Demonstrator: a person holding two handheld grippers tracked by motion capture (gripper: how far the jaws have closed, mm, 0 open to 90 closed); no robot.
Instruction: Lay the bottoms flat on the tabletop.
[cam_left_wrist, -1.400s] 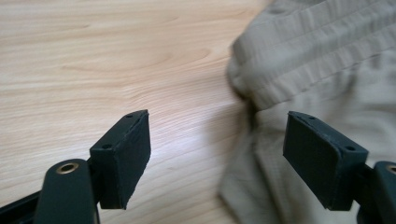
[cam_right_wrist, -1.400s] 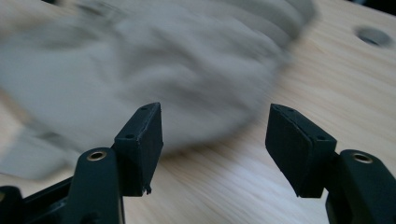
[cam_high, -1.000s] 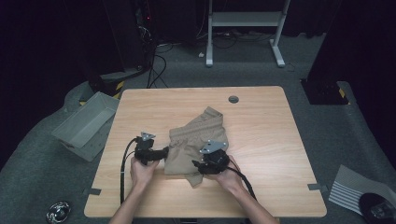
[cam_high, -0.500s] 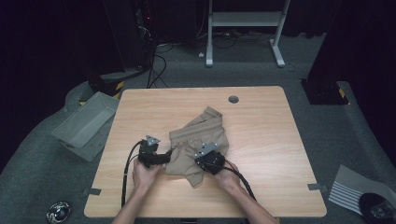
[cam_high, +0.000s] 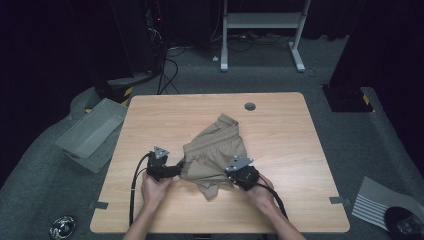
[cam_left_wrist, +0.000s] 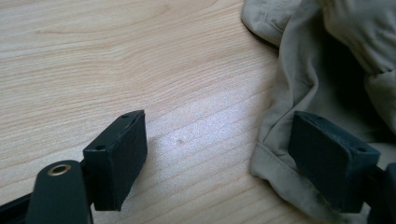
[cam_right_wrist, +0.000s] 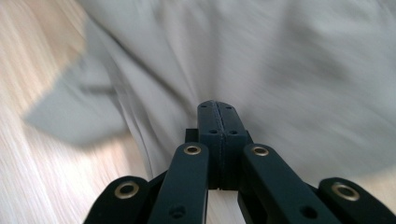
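Khaki shorts (cam_high: 215, 150) lie crumpled mid-tabletop (cam_high: 300, 150), folding barely begun. Right tool (cam_right_wrist: 218, 112) has just closed, jaws together against the cloth; whether it pinches any is unclear. Left tool (cam_left_wrist: 233, 154) gapes at the hem, gripping nothing.

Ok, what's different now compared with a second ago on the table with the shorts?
The right gripper has just closed its jaws and now pinches the near edge of the tan shorts, after shifting slightly along that edge. The left gripper stays open at the shorts' left hem, one pad over the cloth. The shorts remain crumpled mid-table, and the grey bin has not moved.
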